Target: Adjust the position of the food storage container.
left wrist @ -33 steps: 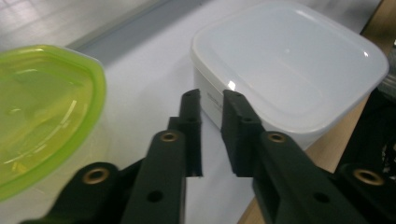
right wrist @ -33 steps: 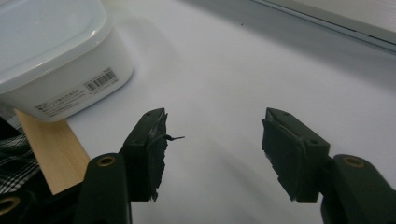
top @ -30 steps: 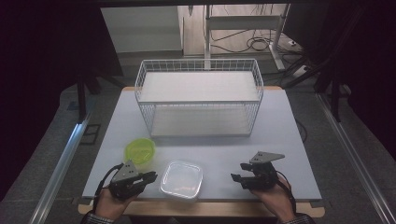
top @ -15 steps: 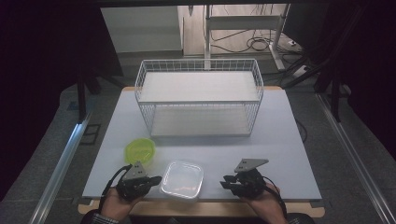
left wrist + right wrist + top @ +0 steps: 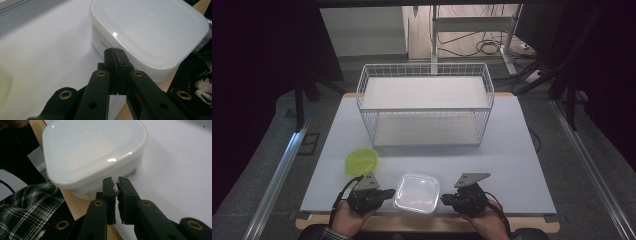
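Lidded translucent plastic container [image 5: 417, 192], flanked by two hand-held grippers.
The container is sitting at the near edge of the white table [image 5: 512, 150], its lid on. The left gripper [image 5: 388, 192] is resting closed and empty just beside its left wall; the right gripper [image 5: 445, 200], jaws just closing, nothing between them, is pointing at its right wall.

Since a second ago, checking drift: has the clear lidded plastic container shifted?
No. The clear lidded plastic container sits at the same spot near the table's front edge.
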The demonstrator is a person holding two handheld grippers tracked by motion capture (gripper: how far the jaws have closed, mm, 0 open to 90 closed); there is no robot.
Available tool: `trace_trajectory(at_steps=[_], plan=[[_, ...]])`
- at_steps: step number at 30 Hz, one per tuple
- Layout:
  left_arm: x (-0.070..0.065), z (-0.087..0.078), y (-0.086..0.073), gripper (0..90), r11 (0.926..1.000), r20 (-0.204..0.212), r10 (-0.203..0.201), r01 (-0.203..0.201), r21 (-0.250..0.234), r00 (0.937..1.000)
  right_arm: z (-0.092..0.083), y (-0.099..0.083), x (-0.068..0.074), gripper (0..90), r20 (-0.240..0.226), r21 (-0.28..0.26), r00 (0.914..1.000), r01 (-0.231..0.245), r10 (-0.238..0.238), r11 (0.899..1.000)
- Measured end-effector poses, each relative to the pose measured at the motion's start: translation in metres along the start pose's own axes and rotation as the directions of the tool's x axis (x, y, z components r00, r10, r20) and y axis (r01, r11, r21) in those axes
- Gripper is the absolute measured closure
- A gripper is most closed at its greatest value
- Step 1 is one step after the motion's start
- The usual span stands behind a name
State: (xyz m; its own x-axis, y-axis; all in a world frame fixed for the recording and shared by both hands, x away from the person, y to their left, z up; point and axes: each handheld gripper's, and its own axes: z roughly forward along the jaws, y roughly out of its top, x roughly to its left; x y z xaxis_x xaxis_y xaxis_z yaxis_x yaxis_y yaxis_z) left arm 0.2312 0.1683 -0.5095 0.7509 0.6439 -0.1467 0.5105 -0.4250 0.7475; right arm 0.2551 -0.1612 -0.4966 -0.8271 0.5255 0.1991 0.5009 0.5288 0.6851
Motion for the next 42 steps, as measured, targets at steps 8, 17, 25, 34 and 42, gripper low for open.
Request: trace_trajectory(at_steps=[8,17,25,34,42], plan=[[-0.002,0.010,0.007,89.9,0.9998,0.019,-0.018,0.018,-0.013,0.9997,-0.002,-0.002,-0.005,84.1,0.032,-0.003,0.9993,-0.022,0.022,1.000],[-0.004,0.022,0.017,90.0,0.9987,0.017,-0.044,0.045,-0.025,0.9989,-0.006,-0.003,-0.016,84.3,0.091,-0.020,0.9941,-0.057,0.059,0.998],[0.000,0.036,0.028,90.0,0.9971,0.022,-0.061,0.062,-0.043,0.9979,-0.007,0.000,-0.030,86.5,0.150,-0.038,0.9863,-0.064,0.069,0.997],[0.005,0.047,0.036,90.0,0.9959,0.026,-0.068,0.070,-0.058,0.9973,-0.006,0.004,-0.042,88.1,0.193,-0.053,0.9785,-0.063,0.072,0.997],[0.007,0.047,0.034,84.2,0.9956,-0.015,-0.054,0.052,-0.078,0.9984,-0.009,0.006,-0.051,83.3,0.179,-0.074,0.9823,-0.043,0.056,0.996]])
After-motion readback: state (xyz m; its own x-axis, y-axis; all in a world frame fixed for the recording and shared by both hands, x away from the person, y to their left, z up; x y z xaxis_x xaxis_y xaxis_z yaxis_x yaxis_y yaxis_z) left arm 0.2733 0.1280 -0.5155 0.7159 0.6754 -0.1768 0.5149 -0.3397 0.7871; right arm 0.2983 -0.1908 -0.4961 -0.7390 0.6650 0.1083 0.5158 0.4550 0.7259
